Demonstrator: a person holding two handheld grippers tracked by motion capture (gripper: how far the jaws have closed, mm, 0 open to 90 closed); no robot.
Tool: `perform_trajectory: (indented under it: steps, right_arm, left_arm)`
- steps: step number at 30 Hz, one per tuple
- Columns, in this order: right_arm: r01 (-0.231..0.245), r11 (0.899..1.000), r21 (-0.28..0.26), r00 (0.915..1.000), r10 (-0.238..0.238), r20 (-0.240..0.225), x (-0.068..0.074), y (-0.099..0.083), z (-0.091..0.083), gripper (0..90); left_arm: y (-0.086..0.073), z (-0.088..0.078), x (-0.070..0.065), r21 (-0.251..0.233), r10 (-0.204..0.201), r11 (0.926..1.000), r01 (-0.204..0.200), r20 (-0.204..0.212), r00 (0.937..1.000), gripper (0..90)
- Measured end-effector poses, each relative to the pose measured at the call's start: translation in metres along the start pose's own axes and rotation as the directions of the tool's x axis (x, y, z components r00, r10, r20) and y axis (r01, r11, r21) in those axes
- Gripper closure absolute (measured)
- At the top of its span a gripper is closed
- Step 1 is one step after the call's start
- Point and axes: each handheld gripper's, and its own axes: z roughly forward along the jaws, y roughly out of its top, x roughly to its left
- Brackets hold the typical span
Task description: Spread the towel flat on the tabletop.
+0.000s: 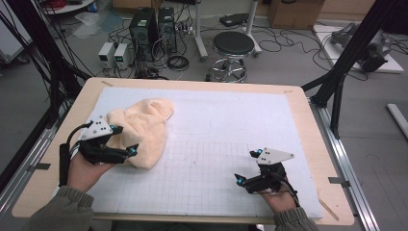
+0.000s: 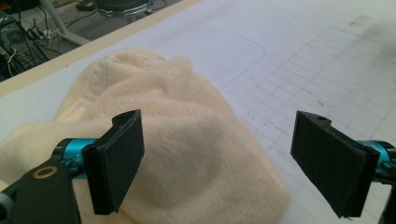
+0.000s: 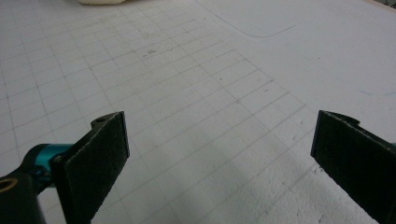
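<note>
A white gridded mat covers the wooden table, with a stool and computer towers on the floor beyond. A cream fleece hat lies crumpled at the mat's left side. The left gripper hangs just over the hat's near end, jaws spread wide and gripping nothing. The right gripper sits well apart over bare mat, jaws released and empty.

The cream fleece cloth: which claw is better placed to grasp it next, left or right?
Left, probably. The left claw hangs open right over the cream fleece cloth, while the right claw sits open over bare grid mat, far across the table.
</note>
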Motion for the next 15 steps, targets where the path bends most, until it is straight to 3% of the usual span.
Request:
perform_trajectory:
  steps: [4,9,15]
  right_arm:
    - [0.009,1.000,-0.001,1.0000,-0.009,-0.004,-0.001,0.000,0.001,3.5]
    - [0.010,1.000,0.002,0.9999,-0.010,-0.006,-0.001,0.000,0.002,3.5]
    - [0.019,1.000,0.005,0.9998,-0.019,-0.007,0.000,0.000,0.003,3.5]
  left_arm:
    - [0.001,0.018,0.013,0.045,-0.019,0.9988,0.019,-0.008,0.9998,18.4]
    - [-0.010,0.045,0.024,0.137,-0.041,0.9897,0.043,-0.021,0.9990,19.7]
    - [-0.022,0.061,0.031,0.171,-0.057,0.9834,0.061,-0.027,0.9980,23.6]
